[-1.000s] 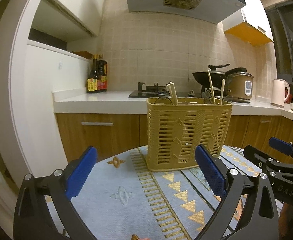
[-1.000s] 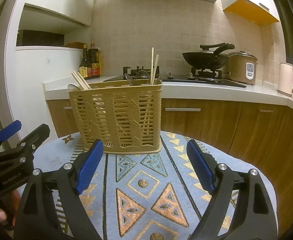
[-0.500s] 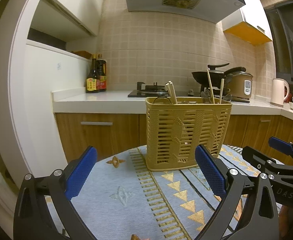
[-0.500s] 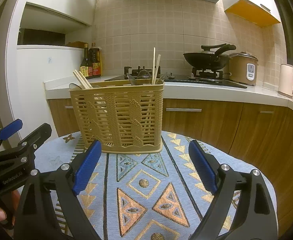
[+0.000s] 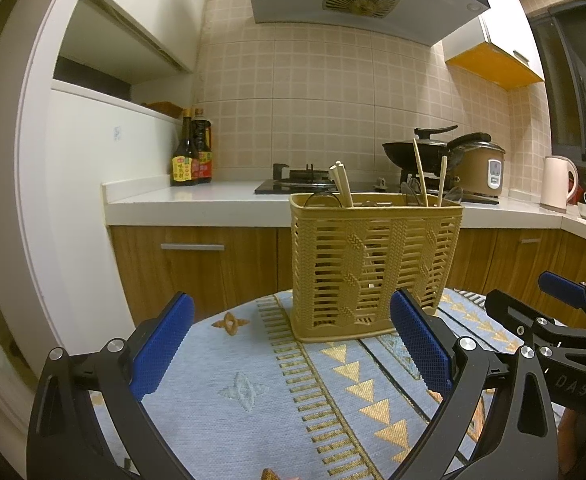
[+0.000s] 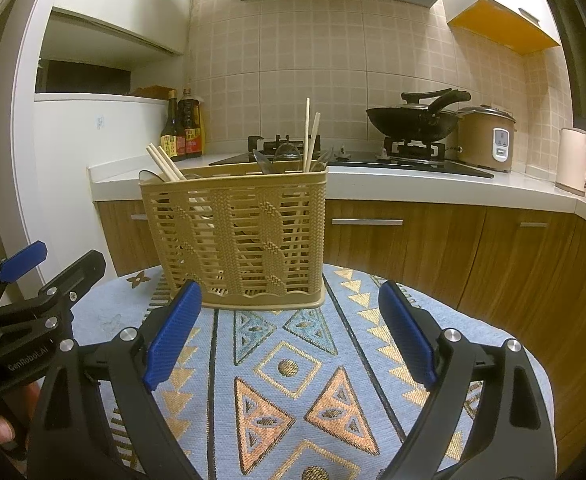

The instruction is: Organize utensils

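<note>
A tan plastic basket point(image 5: 375, 268) with a slatted, woven-look wall stands upright on the round desk point(image 6: 333, 380), on its patterned blue cloth, holding wooden chopsticks point(image 6: 308, 136) and spoons point(image 6: 285, 152). Left tongs point(image 5: 291, 346) and right tongs point(image 6: 289, 334), with textured blue pads, both gape apart, empty, near the basket.

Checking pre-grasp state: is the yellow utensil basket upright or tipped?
Upright. The basket sits flat-based on the patterned tablecloth, rim level, with chopsticks sticking up out of the top.
</note>
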